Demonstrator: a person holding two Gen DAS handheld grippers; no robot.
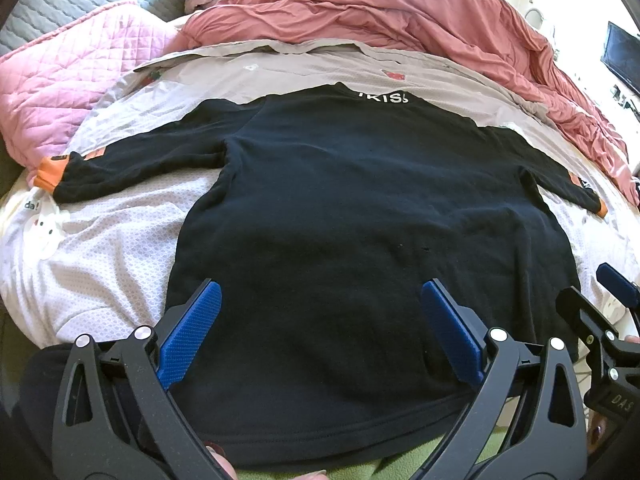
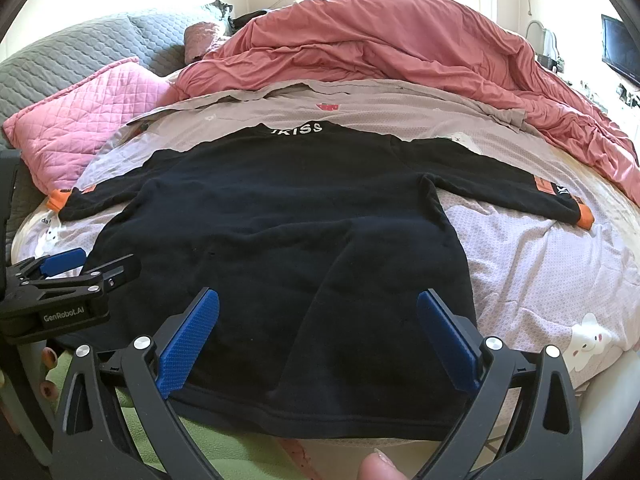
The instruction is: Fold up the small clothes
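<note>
A black long-sleeved sweatshirt [image 1: 340, 208] [image 2: 280, 240] lies flat on the bed, back up, collar with white letters far from me, both sleeves spread sideways, orange cuffs [image 1: 48, 172] [image 2: 585, 216] at their ends. My left gripper [image 1: 320, 320] hovers open over the hem's left half, its blue pads [image 1: 192, 332] wide apart with nothing between them. My right gripper [image 2: 318, 328] is open too, over the hem's right half. Each gripper shows at the edge of the other's view: the right gripper [image 1: 600, 320], the left gripper [image 2: 76, 276].
The sweatshirt rests on a pale patterned sheet [image 1: 112, 248] [image 2: 540, 264]. A rumpled rose duvet [image 1: 400, 20] [image 2: 380, 40] is heaped at the far side. A pink quilted pillow [image 2: 92, 120] lies far left. A green blanket [image 2: 132, 420] and a fingertip [image 2: 378, 468] sit at the near edge.
</note>
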